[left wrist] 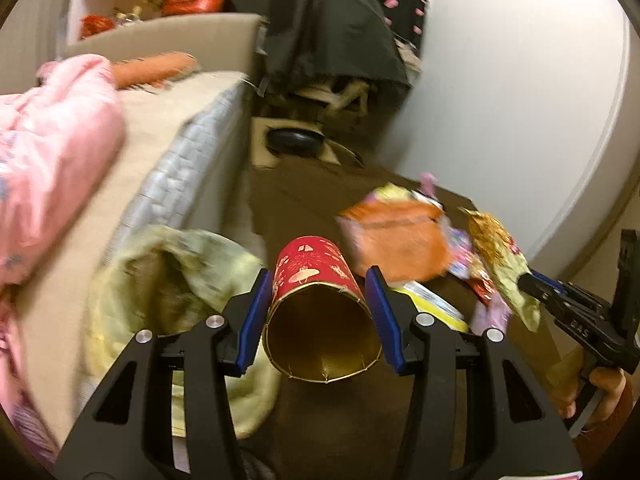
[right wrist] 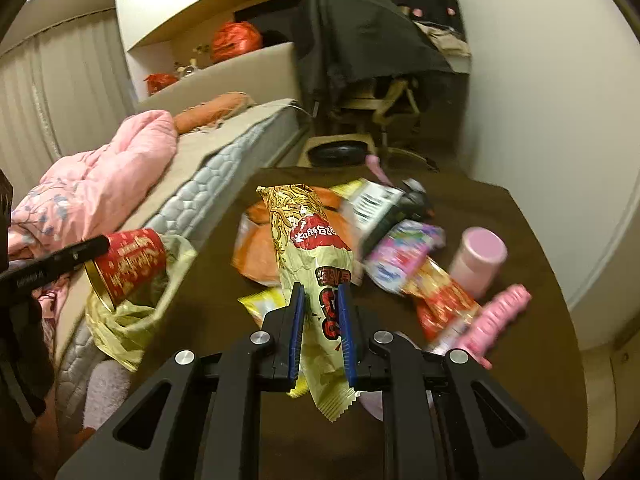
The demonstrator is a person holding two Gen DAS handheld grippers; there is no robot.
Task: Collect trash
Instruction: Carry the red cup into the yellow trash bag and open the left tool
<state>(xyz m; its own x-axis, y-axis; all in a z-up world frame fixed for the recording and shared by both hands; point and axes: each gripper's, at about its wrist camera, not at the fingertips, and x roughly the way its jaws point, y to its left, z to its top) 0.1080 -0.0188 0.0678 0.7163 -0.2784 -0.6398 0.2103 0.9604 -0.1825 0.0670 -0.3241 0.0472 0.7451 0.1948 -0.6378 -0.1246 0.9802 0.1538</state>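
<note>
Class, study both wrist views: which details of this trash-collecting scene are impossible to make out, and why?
- Yellow bag: contents hidden by its folds, left view.
- Orange packet: print lost to motion blur, left view.
- Red tube: far end hidden by its own body.
- Noodle wrapper: whether it is empty cannot be told, right view.

Left gripper half-spread, right gripper nearly closed (both angled downward).
</note>
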